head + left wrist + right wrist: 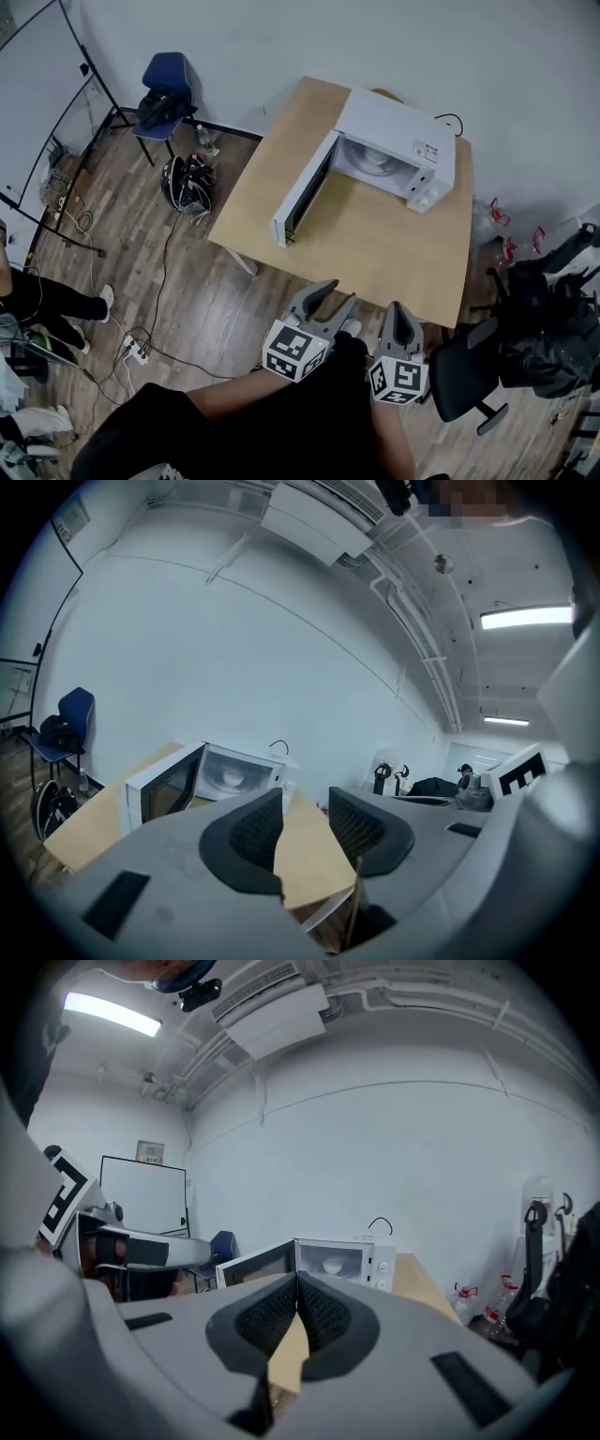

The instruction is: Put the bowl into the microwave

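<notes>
Bowl [368, 159] question: where is it right now, and what are the two grippers up to?

Reply: it's white and it sits inside the microwave [398, 141]. The microwave door [302, 192] stands wide open, swung out to the left in the head view. The whole thing is on the far part of a wooden table [375, 253].

OP: and the grippers, holding anything?

Reply: nope, both empty, side by side around the near edge of the table, well apart from the microwave. The left gripper [337, 292] has its jaws spread, and in its own view you just see tabletop through the gap. The right gripper [397, 314] has its jaws pressed together at the tips, nothing pinched. Both point roughly at the microwave. There's also a blue chair [169, 75] by the wall, far left.
</notes>
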The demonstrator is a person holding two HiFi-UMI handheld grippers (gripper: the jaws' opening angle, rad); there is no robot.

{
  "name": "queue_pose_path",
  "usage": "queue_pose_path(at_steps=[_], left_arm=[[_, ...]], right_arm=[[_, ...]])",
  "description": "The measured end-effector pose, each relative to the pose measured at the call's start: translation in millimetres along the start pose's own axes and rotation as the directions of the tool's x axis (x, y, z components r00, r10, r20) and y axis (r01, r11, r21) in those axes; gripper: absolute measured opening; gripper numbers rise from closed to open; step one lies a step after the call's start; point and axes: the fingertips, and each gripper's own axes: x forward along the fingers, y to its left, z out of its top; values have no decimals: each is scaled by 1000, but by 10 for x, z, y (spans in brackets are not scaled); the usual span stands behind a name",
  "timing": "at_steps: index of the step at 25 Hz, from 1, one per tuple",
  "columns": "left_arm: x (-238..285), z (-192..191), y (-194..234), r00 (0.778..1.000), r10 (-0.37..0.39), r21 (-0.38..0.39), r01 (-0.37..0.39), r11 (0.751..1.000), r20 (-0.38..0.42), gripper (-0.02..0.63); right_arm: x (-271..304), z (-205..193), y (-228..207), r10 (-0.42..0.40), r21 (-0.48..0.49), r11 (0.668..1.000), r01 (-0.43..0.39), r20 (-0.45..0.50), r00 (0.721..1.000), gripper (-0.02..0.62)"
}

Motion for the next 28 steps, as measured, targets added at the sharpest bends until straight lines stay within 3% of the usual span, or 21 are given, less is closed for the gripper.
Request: queue_pose_path(at_steps=[3,5,7,11,15,22,28], left_arm=[[-101,-3,-108,999,-45,0,45,999,3,58],[-160,1,-140,998,-57,27,57,998,4,26],[-199,36,-147,998,-62,55,61,997,11,18],[-223,148,-150,999,-41,96,37,995,36,15],[-329,212,-240,997,-8,142,-3,990,75,15],[-376,-65,-439,1000,-15,115,12,993,20,15],[-444,-70,-539,1000,-5,127,1,992,31,15]], right_arm=[[-64,38,70,-4,-18,1000,4,13,1000,60],[-104,120,165,-7,-97,995,9,27,1000,60],[-139,214,275,9,-148,989,-2,41,999,60],[-160,276,320,46,-86,995,-41,54,998,60],[-294,269,238,15,-50,999,-12,62,998,60],[-535,71,204,3,-41,999,-1,45,999,60],[-635,41,228,21,-39,999,-19,42,999,60]])
